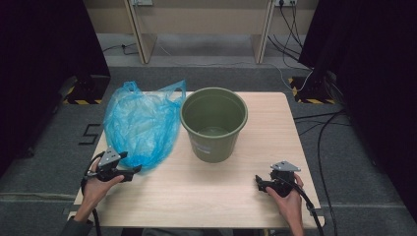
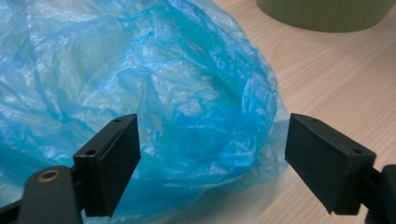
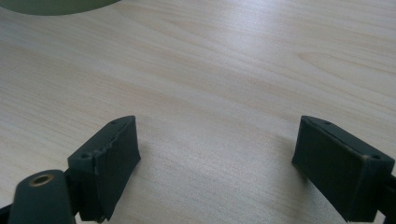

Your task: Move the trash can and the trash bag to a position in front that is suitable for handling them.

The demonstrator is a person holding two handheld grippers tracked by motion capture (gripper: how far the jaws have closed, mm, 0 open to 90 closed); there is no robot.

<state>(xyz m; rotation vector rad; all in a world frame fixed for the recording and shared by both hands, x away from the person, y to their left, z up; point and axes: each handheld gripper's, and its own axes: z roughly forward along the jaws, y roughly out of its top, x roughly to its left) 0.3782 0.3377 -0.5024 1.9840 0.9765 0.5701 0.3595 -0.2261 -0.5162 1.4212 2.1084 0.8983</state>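
Note:
A crumpled blue plastic bag [image 1: 140, 123] lies on the left half of the wooden table [image 1: 236, 196], touching the side of an upright olive-green bucket [image 1: 214, 123]. My left gripper [image 1: 132, 171] rests at the bag's near edge, pointing right. In the left gripper view the left gripper [image 2: 212, 158] is open, with the bag [image 2: 154, 88] bulging just ahead of the jaws and no pad pressing on it. The bucket's base [image 2: 327, 14] is at the top right there. My right gripper [image 1: 258, 182] sits low at the table's front right. It is open [image 3: 217, 163] over bare wood.
The bucket's edge [image 3: 56, 4] peeks in at the top left of the right gripper view. Black curtains flank the table on both sides. Cables [image 1: 324, 142] trail over the grey floor to the right, and a wooden desk frame [image 1: 142, 34] stands behind.

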